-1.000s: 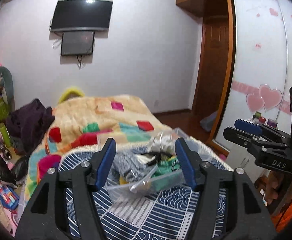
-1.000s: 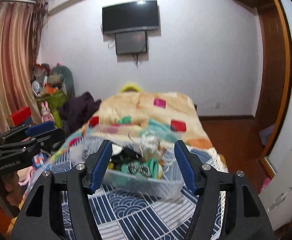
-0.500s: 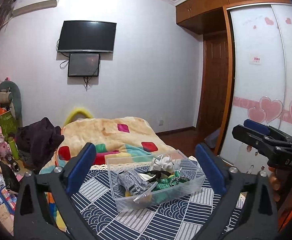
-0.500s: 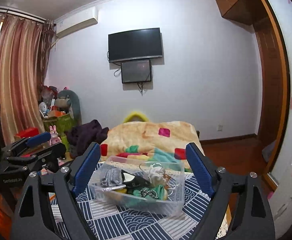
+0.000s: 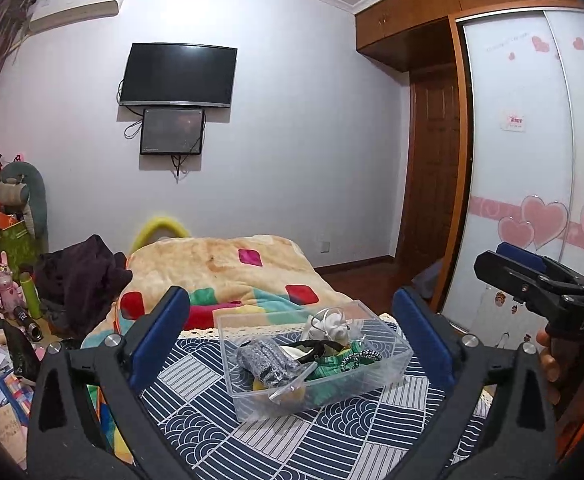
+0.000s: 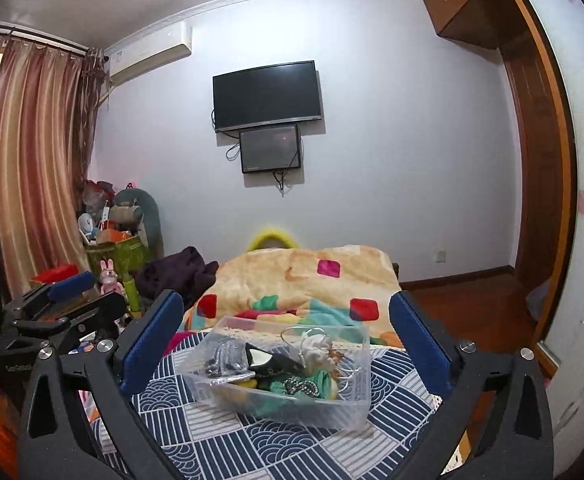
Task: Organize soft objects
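Note:
A clear plastic box (image 5: 376, 380) stands on the blue patterned cloth (image 5: 332, 440) on the bed; it also shows in the right wrist view (image 6: 356, 408). It holds a grey knitted item (image 5: 265, 360), a white scrunchie (image 5: 334, 326), a green fabric piece (image 5: 332, 370) and a black item (image 6: 275, 362). My left gripper (image 5: 289, 338) is open wide, empty, held back from the box. My right gripper (image 6: 285, 338) is open wide and empty too. Each gripper shows at the other view's edge.
A colourful patchwork blanket (image 5: 227, 268) covers the bed's far half. Dark clothes (image 5: 79, 276) and cluttered toys (image 5: 3, 284) lie left. A TV (image 5: 177, 74) hangs on the far wall. A wardrobe with heart stickers (image 5: 532, 200) stands right.
Both grippers opened from a narrow gap to wide and pulled back and up from the box. The box stays on the cloth.

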`<state>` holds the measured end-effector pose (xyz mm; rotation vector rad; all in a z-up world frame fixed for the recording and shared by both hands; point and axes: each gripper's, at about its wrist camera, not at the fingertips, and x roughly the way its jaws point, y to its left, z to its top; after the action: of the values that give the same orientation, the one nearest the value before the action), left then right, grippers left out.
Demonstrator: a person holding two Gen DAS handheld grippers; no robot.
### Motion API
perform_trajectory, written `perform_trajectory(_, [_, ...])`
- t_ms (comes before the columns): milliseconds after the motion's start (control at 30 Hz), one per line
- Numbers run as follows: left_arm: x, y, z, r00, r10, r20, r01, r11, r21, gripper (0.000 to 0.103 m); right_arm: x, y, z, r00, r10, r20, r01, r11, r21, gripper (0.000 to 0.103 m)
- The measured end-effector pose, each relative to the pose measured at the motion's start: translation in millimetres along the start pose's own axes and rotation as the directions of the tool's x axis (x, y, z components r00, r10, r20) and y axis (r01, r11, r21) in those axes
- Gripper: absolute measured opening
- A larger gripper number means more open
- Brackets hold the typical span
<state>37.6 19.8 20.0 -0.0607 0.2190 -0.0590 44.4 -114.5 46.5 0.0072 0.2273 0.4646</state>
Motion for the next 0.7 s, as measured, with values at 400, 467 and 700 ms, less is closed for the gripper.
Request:
perform_trajectory(400, [-0.3, 0.0, -0.4, 1.0, -0.001, 0.001, 0.001, 1.0, -0.001, 0.103, -4.1, -2.8, 0.4, 1.0, 0.0, 0.005, 0.0, 1.0, 0.0, 0.103])
perform_trajectory(467, [-0.3, -0.2, -0.7, 1.0, -0.002, 0.0, 0.002, 1.0, 0.0, 0.103, -4.0, -2.9, 0.3, 1.0, 0.0, 0.004, 0.0, 1.0, 0.0, 0.103])
perform_trajectory(700, [-2.9, -1.1, -0.6, 1.0, -0.007, 0.003, 0.007, 1.0, 0.002, 0.103, -4.3, -2.8, 0.7, 1.0, 0.001, 0.007, -0.001, 1.0, 0.002, 0.103])
